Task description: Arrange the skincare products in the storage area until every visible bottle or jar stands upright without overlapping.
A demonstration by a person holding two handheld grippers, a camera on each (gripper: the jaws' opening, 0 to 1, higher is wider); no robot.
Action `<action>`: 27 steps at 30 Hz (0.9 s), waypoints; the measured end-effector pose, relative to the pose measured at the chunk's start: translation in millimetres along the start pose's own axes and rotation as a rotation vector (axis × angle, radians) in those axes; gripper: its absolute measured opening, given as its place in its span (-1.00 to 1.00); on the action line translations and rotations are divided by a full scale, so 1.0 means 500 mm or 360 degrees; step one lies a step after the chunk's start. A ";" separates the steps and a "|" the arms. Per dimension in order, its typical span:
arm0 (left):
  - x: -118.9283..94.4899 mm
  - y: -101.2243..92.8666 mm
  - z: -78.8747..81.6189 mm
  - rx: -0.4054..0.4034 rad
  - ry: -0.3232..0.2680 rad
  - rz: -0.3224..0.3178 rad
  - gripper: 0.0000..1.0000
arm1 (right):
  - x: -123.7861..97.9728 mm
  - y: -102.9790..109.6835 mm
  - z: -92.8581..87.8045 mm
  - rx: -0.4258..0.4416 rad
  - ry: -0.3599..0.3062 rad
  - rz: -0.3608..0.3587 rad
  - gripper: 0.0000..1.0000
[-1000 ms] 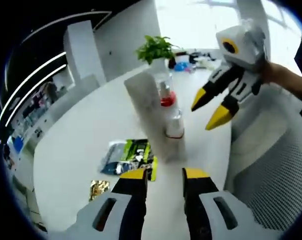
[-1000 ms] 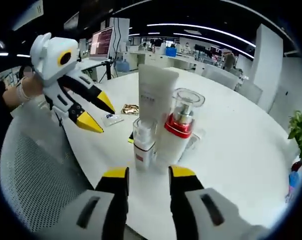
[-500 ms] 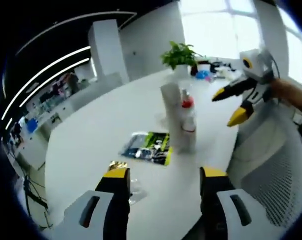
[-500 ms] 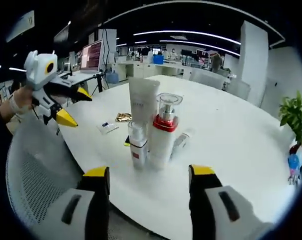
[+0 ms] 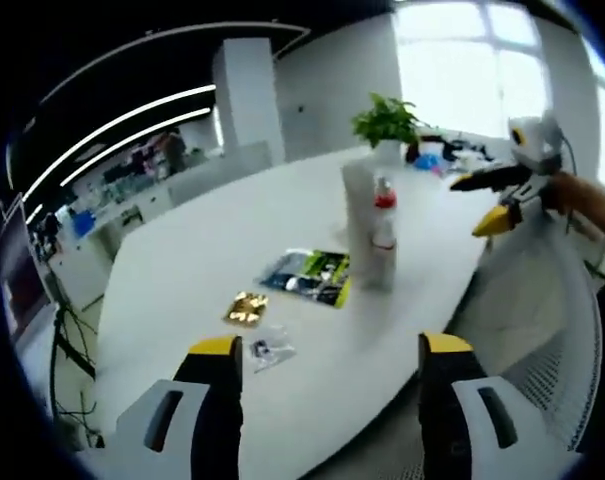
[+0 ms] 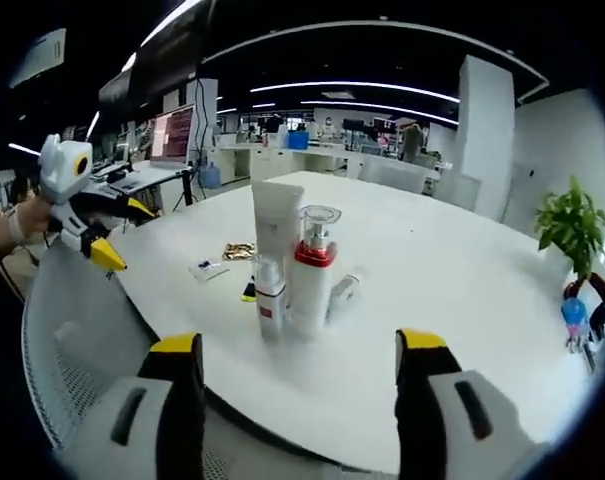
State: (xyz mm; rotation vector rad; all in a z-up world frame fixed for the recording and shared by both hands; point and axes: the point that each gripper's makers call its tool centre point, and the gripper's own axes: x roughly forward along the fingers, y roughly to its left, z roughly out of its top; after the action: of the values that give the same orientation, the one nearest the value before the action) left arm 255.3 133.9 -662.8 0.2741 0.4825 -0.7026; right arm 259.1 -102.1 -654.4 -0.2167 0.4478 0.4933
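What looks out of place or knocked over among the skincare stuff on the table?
One small bottle lies on its side beside the upright pump bottle, while the tube and slim bottle stand. Loose sachets lie flat on the table.

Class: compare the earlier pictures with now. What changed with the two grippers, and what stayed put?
Both grippers backed away from the table: the left gripper and right gripper opened wider, holding nothing. The tube, red-collared pump bottle and small bottle stayed upright, clustered together.

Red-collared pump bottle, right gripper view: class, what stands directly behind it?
Behind the red-collared pump bottle stands the tall white tube, upright. Its lower part is covered by that bottle and the small spray bottle.
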 end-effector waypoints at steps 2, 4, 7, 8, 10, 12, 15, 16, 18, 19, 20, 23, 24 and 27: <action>0.003 -0.010 -0.013 -0.0018 0.0015 -0.0022 0.43 | -0.004 -0.001 -0.009 0.0031 0.0006 -0.0016 0.66; 0.004 -0.013 -0.020 0.0054 0.0027 -0.0008 0.51 | -0.001 -0.011 0.007 0.0064 -0.0073 -0.0050 0.67; 0.000 -0.021 -0.014 0.0041 -0.0013 -0.0020 0.59 | 0.006 -0.020 0.000 0.0070 -0.0050 -0.0075 0.71; 0.002 -0.027 -0.004 -0.0011 -0.0072 -0.0030 0.62 | 0.007 -0.019 -0.002 0.0052 -0.0046 -0.0082 0.72; 0.006 -0.026 0.008 -0.0049 -0.0174 -0.0018 0.75 | 0.005 -0.013 0.000 0.0023 -0.0055 -0.0082 0.73; 0.009 -0.014 -0.001 -0.0069 -0.0156 0.0026 0.81 | 0.005 -0.014 0.001 -0.0041 -0.0057 -0.0101 0.76; 0.005 -0.001 -0.001 -0.0119 -0.0199 0.0068 0.89 | 0.009 -0.011 -0.002 -0.0077 -0.0035 -0.0106 0.79; 0.004 0.006 0.001 -0.0179 -0.0243 0.0088 0.93 | 0.011 -0.010 -0.003 -0.0090 -0.0026 -0.0111 0.80; 0.004 0.013 -0.005 -0.0223 -0.0227 0.0099 0.95 | 0.012 -0.006 -0.007 -0.0104 -0.0001 -0.0094 0.81; 0.004 0.016 -0.003 -0.0232 -0.0238 0.0112 0.94 | 0.014 -0.003 -0.007 -0.0112 0.0001 -0.0079 0.82; 0.004 0.017 0.001 -0.0211 -0.0256 0.0125 0.94 | 0.015 -0.002 -0.008 -0.0121 0.0000 -0.0073 0.83; 0.008 0.011 0.001 -0.0111 -0.0260 0.0146 0.95 | 0.023 0.000 -0.011 -0.0176 0.0012 -0.0058 0.88; 0.010 0.013 -0.003 -0.0071 -0.0241 0.0165 0.95 | 0.024 -0.003 -0.014 -0.0205 0.0029 -0.0075 0.88; 0.014 0.019 -0.009 -0.0066 -0.0213 0.0200 0.95 | 0.025 -0.003 -0.017 -0.0243 0.0049 -0.0078 0.90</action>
State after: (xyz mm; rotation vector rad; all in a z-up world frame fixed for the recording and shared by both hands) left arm 264.7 138.6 -669.5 0.2151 0.3485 -0.5834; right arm 266.4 -101.0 -667.6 -0.3819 0.4342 0.4767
